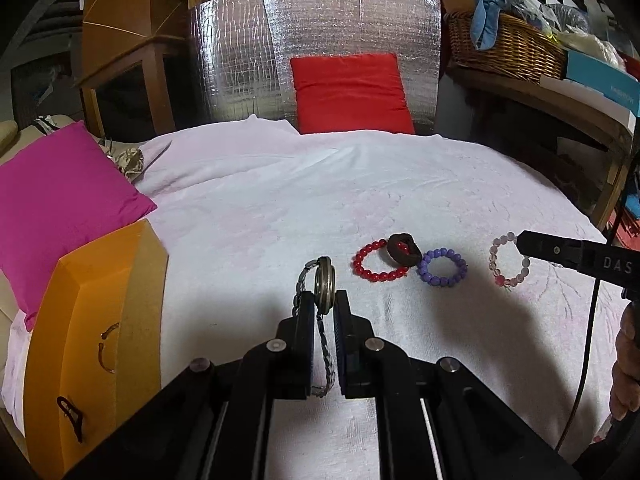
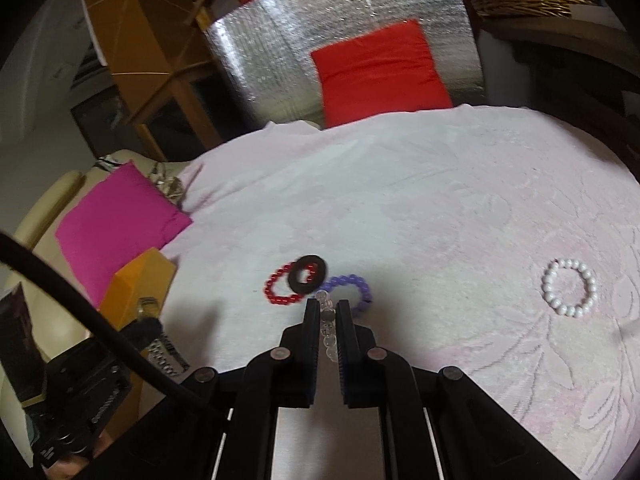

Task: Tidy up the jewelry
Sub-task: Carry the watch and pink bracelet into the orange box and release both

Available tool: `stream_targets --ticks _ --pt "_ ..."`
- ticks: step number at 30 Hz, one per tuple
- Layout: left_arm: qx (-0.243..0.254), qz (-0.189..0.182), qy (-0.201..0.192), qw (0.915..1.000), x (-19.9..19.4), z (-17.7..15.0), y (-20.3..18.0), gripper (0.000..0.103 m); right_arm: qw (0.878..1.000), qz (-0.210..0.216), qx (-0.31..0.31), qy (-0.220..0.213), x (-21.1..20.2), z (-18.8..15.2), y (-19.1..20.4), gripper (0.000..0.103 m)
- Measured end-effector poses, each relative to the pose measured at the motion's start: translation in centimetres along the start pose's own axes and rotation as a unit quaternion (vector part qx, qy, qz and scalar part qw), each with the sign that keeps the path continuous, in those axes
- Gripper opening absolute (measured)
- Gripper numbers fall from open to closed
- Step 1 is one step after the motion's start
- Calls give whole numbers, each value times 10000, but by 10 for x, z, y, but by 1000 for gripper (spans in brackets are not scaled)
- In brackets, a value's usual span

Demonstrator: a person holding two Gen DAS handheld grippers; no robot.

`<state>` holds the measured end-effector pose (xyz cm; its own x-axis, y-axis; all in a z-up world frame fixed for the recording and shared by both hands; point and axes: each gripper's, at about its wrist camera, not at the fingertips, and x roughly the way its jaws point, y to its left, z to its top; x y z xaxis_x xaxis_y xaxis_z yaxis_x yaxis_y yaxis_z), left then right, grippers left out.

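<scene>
1. Currently the left gripper (image 1: 323,304) is pinching a wristwatch (image 1: 323,286) between nearly closed jaws; the round case is standing edge-on above the fingertips while the braided strap is dangling down between them, clear of the white bedspread (image 1: 260,208).
2. Meanwhile the right gripper (image 2: 325,312) is closing narrowly on a pale pink-and-clear bead bracelet (image 2: 327,328), whose beads are showing in the slot between the fingers; whether it is lifting off the cloth or resting there is not clear.
3. Lying just ahead are a red bead bracelet (image 1: 376,262), a dark ring-shaped band (image 1: 404,250) overlapping it, and a purple bead bracelet (image 1: 442,267) touching the band; a white bead bracelet (image 2: 570,294) is sitting well apart to the right.
4. An orange box (image 1: 96,344) is standing at the left edge of the bedspread, near the watch, and is probably the place for the pieces.
5. Handling judgement: the watch is likely the heaviest piece, its case rigid and smooth, so gripping across the case rim is steadier than holding the limp strap.
6. Bead bracelets are probably light, elastic and prone to rolling; pinching across a single strand, one bead between the pads, should be holding best, while squeezing hard is risking a bead popping sideways.
</scene>
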<state>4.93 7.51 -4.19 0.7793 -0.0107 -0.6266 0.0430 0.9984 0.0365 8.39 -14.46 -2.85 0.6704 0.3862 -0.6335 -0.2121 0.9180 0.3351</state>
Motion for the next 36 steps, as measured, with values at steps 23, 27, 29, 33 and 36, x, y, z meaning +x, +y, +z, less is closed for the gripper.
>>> stream_targets --ticks 23,27,29,33,36 --pt "-448 -553 -230 9972 -26 -5 21 9 9978 652 -114 57 -1 -8 19 9" --pt "-544 -627 -351 9959 -41 -8 22 9 9971 734 -161 94 2 -10 25 9" --pt "-566 -620 -408 9956 -48 -9 21 9 9967 784 -196 106 3 -11 30 9" --pt "-648 -555 -520 9950 -64 -9 22 9 9957 880 -250 111 2 -14 40 9" --pt "-724 -459 -710 9938 -82 -9 27 9 9950 956 -283 83 -1 -17 48 9"
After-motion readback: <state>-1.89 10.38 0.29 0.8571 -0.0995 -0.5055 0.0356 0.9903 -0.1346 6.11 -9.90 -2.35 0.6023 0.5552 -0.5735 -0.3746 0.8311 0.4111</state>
